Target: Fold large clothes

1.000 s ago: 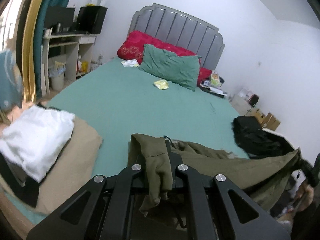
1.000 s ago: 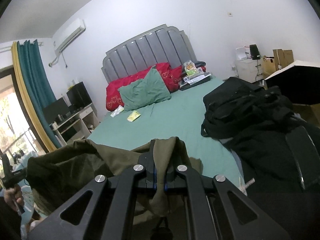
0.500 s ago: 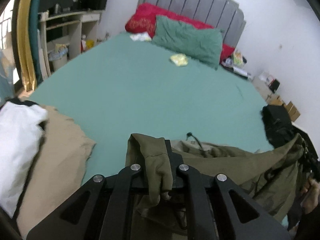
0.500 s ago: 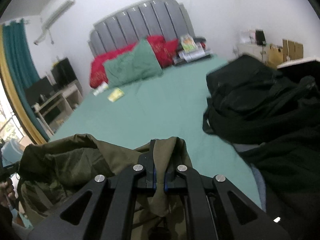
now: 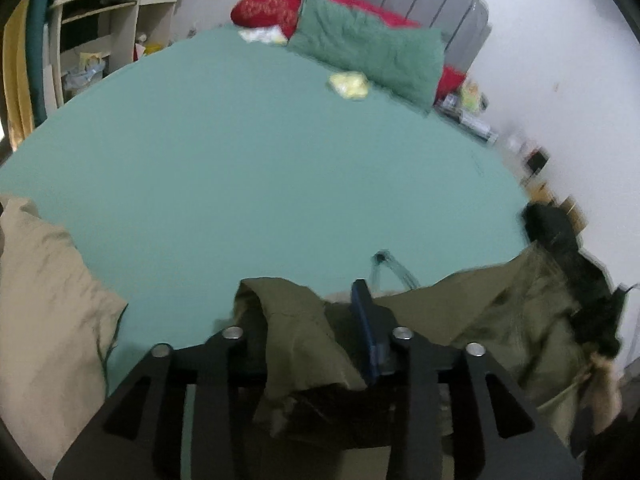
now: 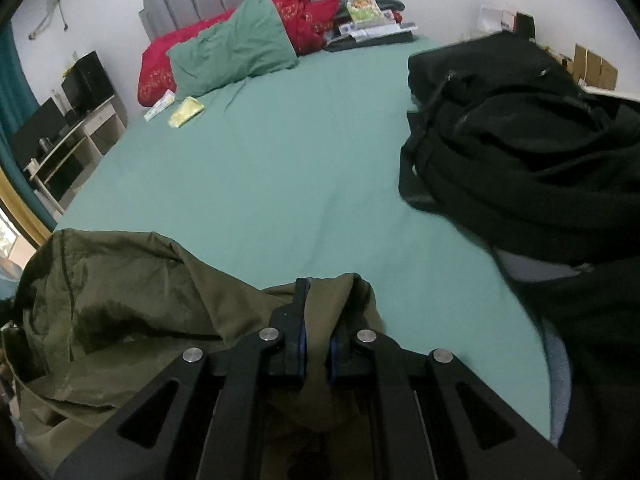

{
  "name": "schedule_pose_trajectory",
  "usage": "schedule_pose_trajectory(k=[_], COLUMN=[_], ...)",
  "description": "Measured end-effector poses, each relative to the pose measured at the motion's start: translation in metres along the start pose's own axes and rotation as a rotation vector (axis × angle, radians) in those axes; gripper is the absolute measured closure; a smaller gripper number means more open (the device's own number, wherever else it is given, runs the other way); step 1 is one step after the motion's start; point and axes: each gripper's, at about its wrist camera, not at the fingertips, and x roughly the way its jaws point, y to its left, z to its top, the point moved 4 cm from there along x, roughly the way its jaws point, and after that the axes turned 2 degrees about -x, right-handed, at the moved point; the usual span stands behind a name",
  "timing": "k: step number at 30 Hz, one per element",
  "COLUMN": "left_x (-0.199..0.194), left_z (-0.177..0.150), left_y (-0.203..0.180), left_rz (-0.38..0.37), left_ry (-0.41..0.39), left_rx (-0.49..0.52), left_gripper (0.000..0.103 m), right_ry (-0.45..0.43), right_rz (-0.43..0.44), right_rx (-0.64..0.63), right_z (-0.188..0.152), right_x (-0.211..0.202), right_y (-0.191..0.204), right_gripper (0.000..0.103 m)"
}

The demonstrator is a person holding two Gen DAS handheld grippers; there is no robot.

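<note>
Left gripper jaws spread, olive-green fabric garment draped between, frame bottom centre. Right gripper clamped on same garment; green bedsheet beyond.

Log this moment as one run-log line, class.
left gripper: open, olive jacket draped | right gripper: shut on olive jacket | jacket over green bed

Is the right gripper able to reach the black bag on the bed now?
Probably not yet: the right gripper is shut on the olive jacket. The black bag lies close, with bare sheet between.
</note>
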Motion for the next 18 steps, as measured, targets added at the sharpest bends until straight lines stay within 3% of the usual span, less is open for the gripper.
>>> schedule_pose_trajectory(k=[1, 2, 6, 7, 8, 10, 12, 14, 16, 18], left_x=[-0.008, -0.021, -0.050, -0.058, -0.066, -0.076, -0.079, -0.071, -0.059, -0.043], left_z=[0.002, 0.005, 0.014, 0.015, 0.014, 0.010, 0.003, -0.010, -0.025, -0.050], left_y=[0.000, 0.000, 0.003, 0.001, -0.003, -0.016, -0.040, -0.067, -0.090, -0.121], left_rz=[-0.023, -0.048, -0.098, -0.099, -0.099, -0.096, -0.137, -0.189, -0.234, -0.334], left_ry=[-0.028, -0.072, -0.150, -0.169, -0.189, -0.207, -0.200, -0.155, -0.080, 0.053], left_rx=[-0.017, -0.040, -0.137, -0.137, -0.115, -0.060, 0.037, 0.157, 0.260, 0.397], left_gripper=[0.039, 0.029, 0.028, 0.028, 0.028, 0.028, 0.028, 0.028, 0.028, 0.028], right_ry=[-0.019, -0.038, -0.060, -0.064, -0.071, -0.104, -0.121, -0.141, -0.160, -0.138], right_rz=[-0.009, -0.013, -0.014, -0.012, -0.013, 0.009, 0.110, 0.130, 0.117, 0.199], right_rx=[-0.016, -0.031, -0.050, -0.048, -0.043, 0.000, 0.115, 0.134, 0.067, -0.076], right_z=[0.003, 0.007, 0.013, 0.013, 0.015, 0.018, 0.024, 0.028, 0.030, 0.026], right_x=[-0.008, -0.014, -0.032, -0.035, -0.035, -0.043, -0.050, -0.060, -0.070, -0.073], right_y=[0.003, 0.006, 0.016, 0.017, 0.017, 0.011, -0.006, -0.010, 0.004, 0.043], right_gripper=[0.096, 0.095, 0.083, 0.067, 0.036, 0.000, 0.000, 0.000, 0.000, 0.000])
